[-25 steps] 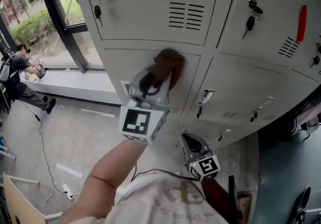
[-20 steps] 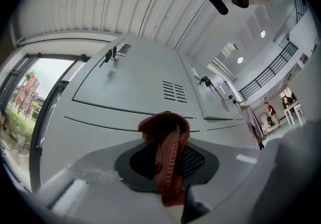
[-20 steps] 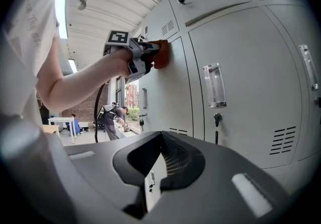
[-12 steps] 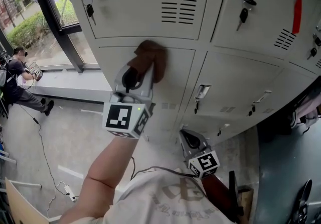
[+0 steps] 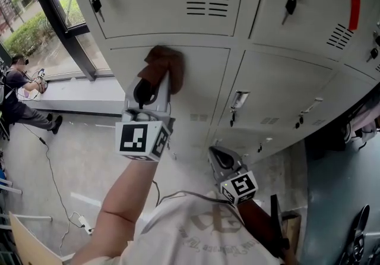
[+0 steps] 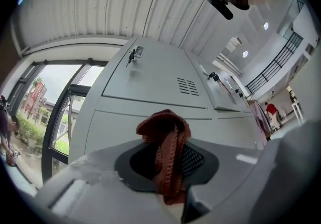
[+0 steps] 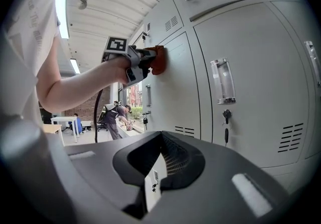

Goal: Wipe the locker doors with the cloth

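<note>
**Small wad on a big door: slip and scrape are the risks**

The lockers [image 5: 166, 8] fill the wall, and the door [image 5: 199, 97] being wiped is in the lower row. The left gripper [image 5: 158, 79] is clamped on the cloth [image 5: 165, 65] and presses it against that door's upper left corner, just under the seam. The right gripper [image 5: 217, 155] hangs low and well apart from the wiping, its jaws together on nothing.

As I judge it, the main hazard is that so little cloth pokes past the jaws. If the gripper tilts, bare jaw tips could scrape the paint. A hard sideways drag might also pull the cloth out of the grip. Sweeping right, it could catch on the handle [image 5: 238, 101]. Straying upward, it could knock the key [image 5: 95, 3] hanging from the door above.

The lockers look like smooth, pale grey painted sheet metal, flat-panelled with louvred vent slots. The grippers are grey moulded plastic with dark meshed pads. The cloth is rust-brown, ribbed knit, bunched into a soft lump. The handle is a small recessed metal pull.
</note>
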{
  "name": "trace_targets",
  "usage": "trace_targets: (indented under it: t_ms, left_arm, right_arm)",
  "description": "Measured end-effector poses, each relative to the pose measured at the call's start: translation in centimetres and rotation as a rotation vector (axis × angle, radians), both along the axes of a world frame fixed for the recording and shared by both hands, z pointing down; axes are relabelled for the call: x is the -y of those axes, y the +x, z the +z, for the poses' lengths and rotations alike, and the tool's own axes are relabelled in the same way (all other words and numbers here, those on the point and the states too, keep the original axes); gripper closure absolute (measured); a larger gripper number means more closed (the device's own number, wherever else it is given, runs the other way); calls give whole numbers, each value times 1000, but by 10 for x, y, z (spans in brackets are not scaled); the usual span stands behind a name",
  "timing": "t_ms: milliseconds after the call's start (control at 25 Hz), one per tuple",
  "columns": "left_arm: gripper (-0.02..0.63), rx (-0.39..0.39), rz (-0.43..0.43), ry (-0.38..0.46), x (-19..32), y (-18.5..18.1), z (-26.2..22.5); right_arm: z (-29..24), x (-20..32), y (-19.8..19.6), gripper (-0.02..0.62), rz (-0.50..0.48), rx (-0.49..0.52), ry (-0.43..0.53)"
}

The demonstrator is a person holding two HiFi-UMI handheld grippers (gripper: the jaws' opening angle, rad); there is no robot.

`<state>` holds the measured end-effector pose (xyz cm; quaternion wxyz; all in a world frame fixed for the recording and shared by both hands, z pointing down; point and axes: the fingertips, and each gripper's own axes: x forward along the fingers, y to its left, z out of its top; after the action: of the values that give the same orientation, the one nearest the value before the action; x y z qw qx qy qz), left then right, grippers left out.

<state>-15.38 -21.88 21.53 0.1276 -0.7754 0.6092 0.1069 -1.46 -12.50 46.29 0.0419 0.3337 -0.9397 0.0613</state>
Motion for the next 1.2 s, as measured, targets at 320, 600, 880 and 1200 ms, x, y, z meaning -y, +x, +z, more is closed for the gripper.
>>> trace_targets:
  t_ms: [320,600,880,1200]
  left_arm:
    - [514,53,-21,-170,6,9,87]
    - [514,58,-39,-296,6,6,139]
    - [515,6,-36,-443,8,2,198]
    - [515,-17,-16,-523,12,3,238]
  right_arm:
    - [0,3,-6,588,-10,-9,2]
    - [3,-1,-7,588,-14,-34,-2]
    - [5,-2,-7,588,-9,-45,-5]
    - [1,4,-10,588,-2,-52,7]
